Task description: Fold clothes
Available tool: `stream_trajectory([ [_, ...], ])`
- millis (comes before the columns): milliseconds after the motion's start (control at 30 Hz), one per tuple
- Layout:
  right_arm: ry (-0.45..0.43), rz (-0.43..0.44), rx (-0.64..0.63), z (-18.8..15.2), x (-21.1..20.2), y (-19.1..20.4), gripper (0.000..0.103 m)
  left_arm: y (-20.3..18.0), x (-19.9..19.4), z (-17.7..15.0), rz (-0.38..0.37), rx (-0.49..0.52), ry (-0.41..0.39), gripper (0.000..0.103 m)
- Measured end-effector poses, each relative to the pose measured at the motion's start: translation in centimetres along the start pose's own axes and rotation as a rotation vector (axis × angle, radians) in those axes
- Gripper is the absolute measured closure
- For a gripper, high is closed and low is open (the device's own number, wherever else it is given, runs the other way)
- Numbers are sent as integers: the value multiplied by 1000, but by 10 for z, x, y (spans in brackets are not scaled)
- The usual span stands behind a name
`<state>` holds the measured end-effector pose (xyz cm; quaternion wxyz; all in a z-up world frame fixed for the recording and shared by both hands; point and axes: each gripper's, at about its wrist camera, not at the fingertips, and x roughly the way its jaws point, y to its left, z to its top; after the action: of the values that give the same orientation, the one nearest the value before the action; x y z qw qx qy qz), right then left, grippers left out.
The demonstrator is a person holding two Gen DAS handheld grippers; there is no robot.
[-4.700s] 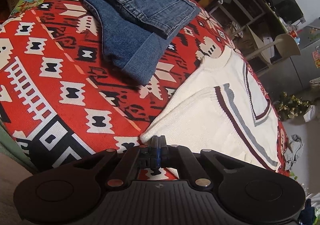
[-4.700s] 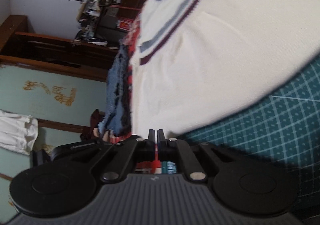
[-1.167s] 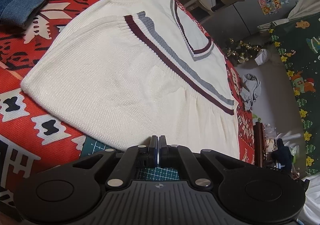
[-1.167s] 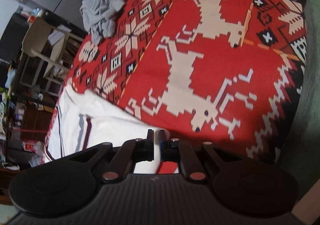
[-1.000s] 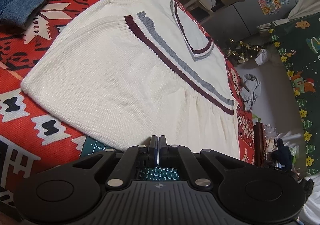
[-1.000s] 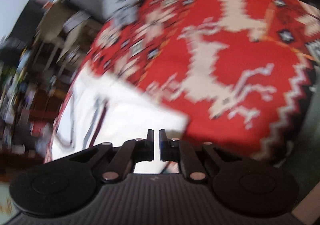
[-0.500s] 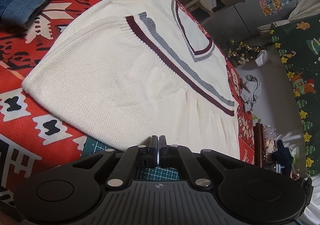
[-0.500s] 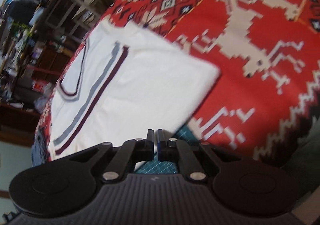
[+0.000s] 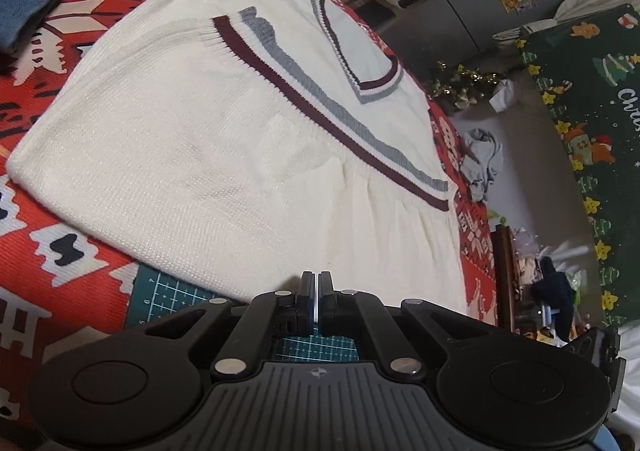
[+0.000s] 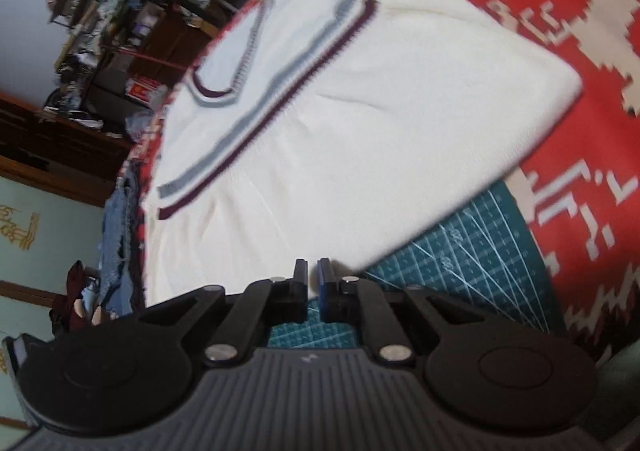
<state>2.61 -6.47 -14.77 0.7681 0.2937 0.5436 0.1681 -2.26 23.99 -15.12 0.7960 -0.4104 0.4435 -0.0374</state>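
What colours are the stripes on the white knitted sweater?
Maroon and grey stripes on the white knitted sweater, clearest in the left wrist view.

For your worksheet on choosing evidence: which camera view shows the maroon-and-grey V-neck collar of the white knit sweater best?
The left wrist view: the maroon-and-grey V-neck collar of the white knit sweater is sharp there, stripes distinct. The right wrist view shows the same collar smaller and motion-blurred.
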Motion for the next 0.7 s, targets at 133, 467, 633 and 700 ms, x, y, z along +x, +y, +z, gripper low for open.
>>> stream_trajectory([
  [133, -57, -36, 46, 6, -7, -7, 101, 6, -2, 2, 11, -37, -12, 103],
  [467, 2, 75, 9, 0, 9, 6, 96, -15, 10, -11, -137, 26, 25, 103],
  [633, 56, 99, 7, -4, 24, 10, 101, -18, 26, -15, -86, 50, 68, 103],
  [700, 60, 94, 13, -5, 27, 10, 103, -15, 26, -14, -81, 37, 70, 103],
])
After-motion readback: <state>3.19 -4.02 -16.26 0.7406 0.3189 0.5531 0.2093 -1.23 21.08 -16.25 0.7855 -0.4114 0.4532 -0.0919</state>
